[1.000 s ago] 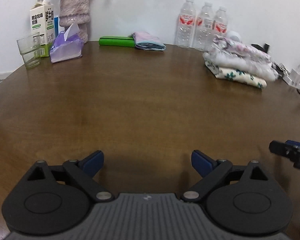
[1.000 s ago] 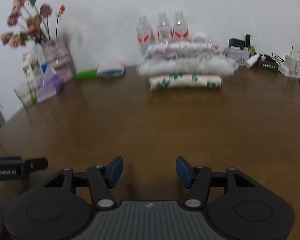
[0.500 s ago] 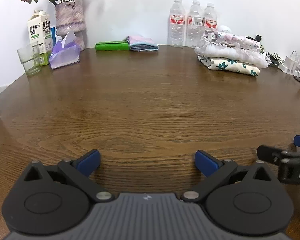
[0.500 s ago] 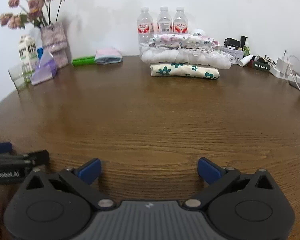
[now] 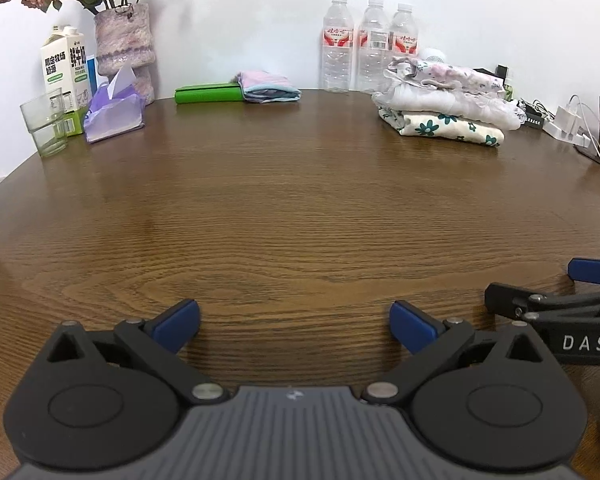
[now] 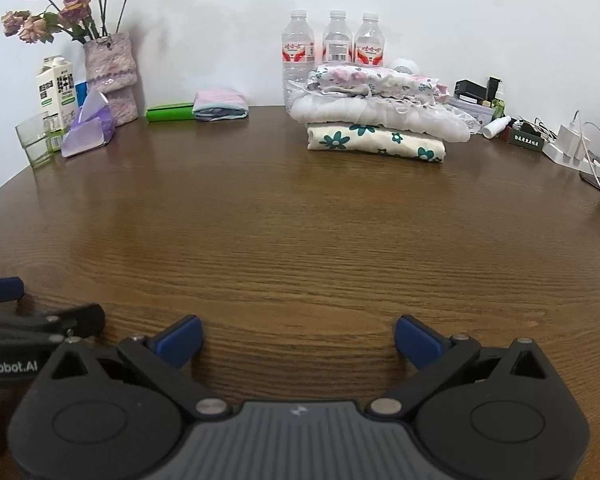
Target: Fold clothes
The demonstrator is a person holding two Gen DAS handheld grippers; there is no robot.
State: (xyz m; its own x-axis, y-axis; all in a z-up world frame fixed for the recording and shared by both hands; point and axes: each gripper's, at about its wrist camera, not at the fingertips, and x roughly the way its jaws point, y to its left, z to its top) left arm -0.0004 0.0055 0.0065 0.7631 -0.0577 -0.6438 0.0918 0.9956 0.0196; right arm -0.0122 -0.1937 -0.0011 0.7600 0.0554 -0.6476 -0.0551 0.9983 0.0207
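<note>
My left claw (image 5: 295,322) hangs low over the near edge of the round dark wooden bench (image 5: 300,208), its blue-padded fingers (image 5: 176,324) spread wide with nothing between them. My right claw (image 6: 298,338) sits just beside it at the same edge, likewise released and empty.

The clothes are well away from me: a stack of three folded garments (image 6: 376,126), a cream piece printed with teal flowers at the bottom, a white frilled one in the middle and a pink-flowered one on top, lies toward the far right edge of the bench, in front of three clear plastic water bottles (image 6: 332,46). A small folded pink and blue cloth (image 6: 219,105) rests at the far edge, touching a flat green box (image 6: 170,112).

No unfolded garment shows on the bench in either view, so I judge that I am between pieces: the stack looks finished and the middle of the bench is free for the next one. The next move calls for fetching a fresh garment from somewhere out of view, laying it flat at the middle, then pinching two corners at once.
</note>
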